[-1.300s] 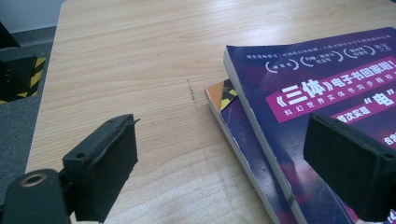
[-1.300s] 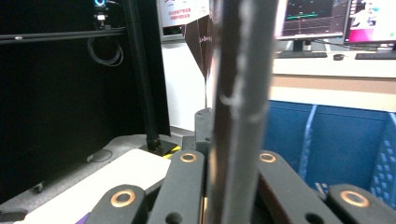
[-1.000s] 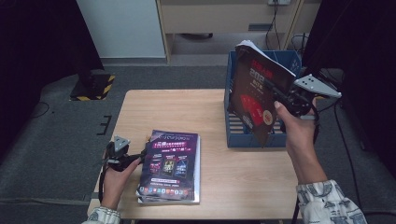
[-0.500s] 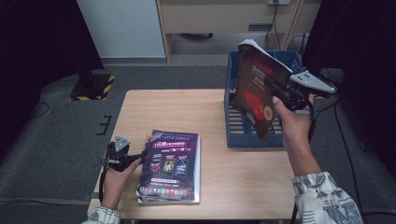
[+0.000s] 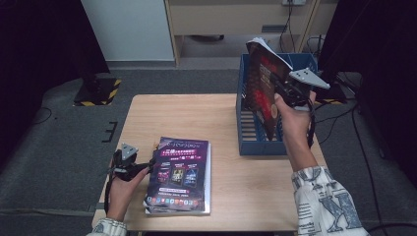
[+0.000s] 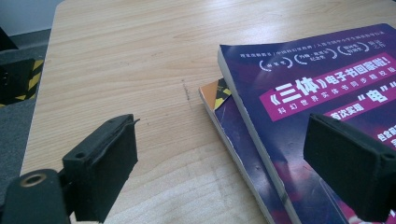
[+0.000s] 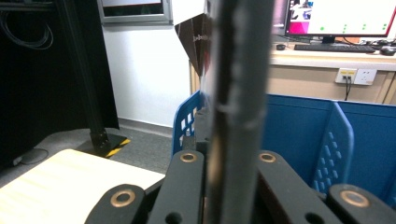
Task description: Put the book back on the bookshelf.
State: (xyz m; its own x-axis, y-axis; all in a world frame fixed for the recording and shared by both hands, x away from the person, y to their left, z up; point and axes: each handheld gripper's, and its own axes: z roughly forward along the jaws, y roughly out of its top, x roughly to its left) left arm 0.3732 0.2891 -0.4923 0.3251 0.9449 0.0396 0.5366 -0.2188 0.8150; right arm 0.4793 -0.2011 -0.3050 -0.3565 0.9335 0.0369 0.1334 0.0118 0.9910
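My right gripper (image 5: pixel 279 94) is shut on a dark red book (image 5: pixel 261 88), held upright over the blue file rack (image 5: pixel 246 129) at the table's right. In the right gripper view the book's edge (image 7: pixel 238 93) rises between the jaws, with the rack's blue dividers (image 7: pixel 334 140) behind it. A stack of purple books (image 5: pixel 181 174) lies flat near the table's front. My left gripper (image 5: pixel 147 168) stands open at the stack's left edge; in the left gripper view its jaws straddle the corner of the top purple book (image 6: pixel 317 93), with one pad (image 6: pixel 107 163) over bare wood.
The wooden table (image 5: pixel 187 118) has bare surface at its back left and centre. A cable trails from the right gripper past the rack. A black post base with yellow stripes (image 5: pixel 98 91) stands on the grey floor beyond the table's left.
My right hand has carried the red book leftward and a little lower, over the rack's left compartment. The left hand and the stack have not moved.
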